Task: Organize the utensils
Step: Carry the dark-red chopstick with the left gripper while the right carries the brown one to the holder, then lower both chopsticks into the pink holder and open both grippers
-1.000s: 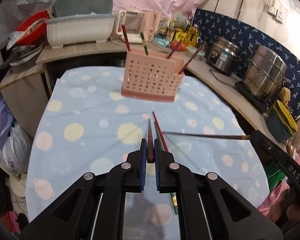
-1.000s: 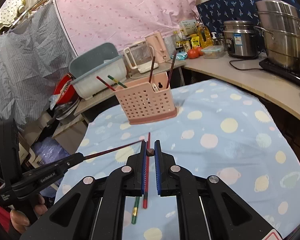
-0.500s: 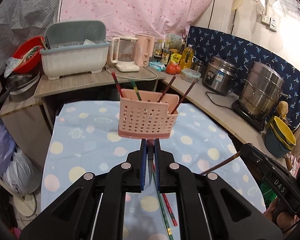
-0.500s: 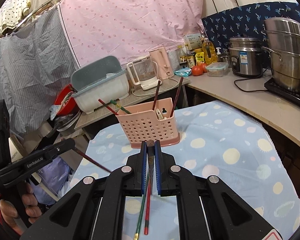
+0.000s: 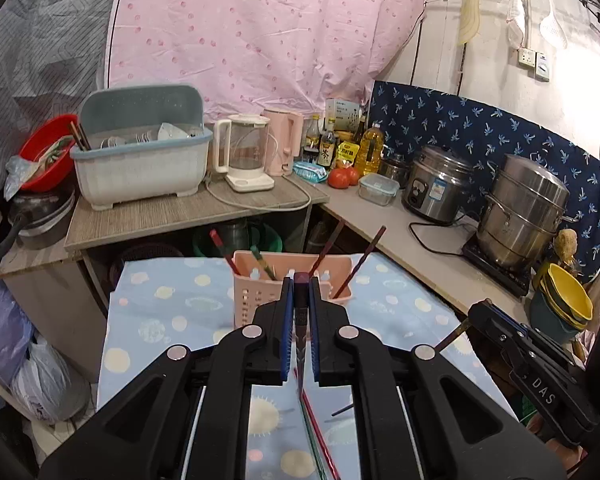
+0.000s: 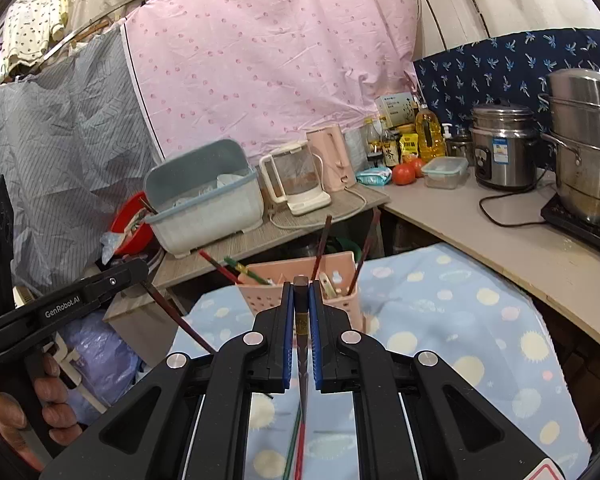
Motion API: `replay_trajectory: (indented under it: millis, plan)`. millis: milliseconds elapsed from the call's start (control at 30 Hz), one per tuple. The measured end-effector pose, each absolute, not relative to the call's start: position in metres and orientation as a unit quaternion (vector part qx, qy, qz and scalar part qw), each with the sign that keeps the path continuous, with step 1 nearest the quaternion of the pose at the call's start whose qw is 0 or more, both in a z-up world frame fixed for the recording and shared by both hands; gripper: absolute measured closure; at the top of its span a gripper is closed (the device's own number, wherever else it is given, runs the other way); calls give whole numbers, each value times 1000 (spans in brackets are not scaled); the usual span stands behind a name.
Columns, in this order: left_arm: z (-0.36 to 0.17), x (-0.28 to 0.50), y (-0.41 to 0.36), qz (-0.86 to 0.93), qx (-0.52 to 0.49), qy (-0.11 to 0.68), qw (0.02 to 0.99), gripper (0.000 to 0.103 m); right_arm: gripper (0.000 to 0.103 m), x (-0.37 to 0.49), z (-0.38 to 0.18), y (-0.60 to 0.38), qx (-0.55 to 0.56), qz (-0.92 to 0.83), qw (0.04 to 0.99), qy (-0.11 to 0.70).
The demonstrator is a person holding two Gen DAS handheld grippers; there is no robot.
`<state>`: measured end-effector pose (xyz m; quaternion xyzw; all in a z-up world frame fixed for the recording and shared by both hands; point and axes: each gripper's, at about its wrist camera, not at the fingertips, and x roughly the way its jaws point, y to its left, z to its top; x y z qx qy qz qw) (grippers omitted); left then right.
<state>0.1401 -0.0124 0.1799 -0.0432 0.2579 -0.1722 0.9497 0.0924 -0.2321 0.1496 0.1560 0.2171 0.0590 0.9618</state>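
The left gripper [image 5: 299, 292] and right gripper [image 6: 301, 292] each clamp one dark wooden chopstick [image 5: 300, 320], both held above the blue dotted tablecloth [image 5: 160, 320]. To finish well, I'd tip each chopstick upright over the pink perforated plastic utensil basket [image 5: 244, 304] and lower it into a free compartment before letting go

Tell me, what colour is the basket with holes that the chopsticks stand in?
The basket is pale pink. It shows best in the right wrist view.
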Motion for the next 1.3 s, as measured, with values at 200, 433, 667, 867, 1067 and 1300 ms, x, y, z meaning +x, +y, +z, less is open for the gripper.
replay_trajectory:
  millis: [200,433,667,867,1067,1300]
  plan:
    - [203,158,-19,-172,-42,242,954,96,95,114,172,-237,154,58,967,197]
    - [230,180,-30,-173,-37,222,959,96,95,143,197,-241,141,49,972,180]
    - [251,205,-37,-171,-40,204,963,96,95,174,215,-249,139,38,975,167]
    - [259,234,-46,-168,-35,198,965,96,95,206,226,-258,138,27,977,159]
    - [250,266,-54,-167,-36,207,963,96,95,239,219,-266,143,22,975,168]
    - [220,293,-61,-162,-37,234,958,96,95,266,185,-262,143,31,969,201]
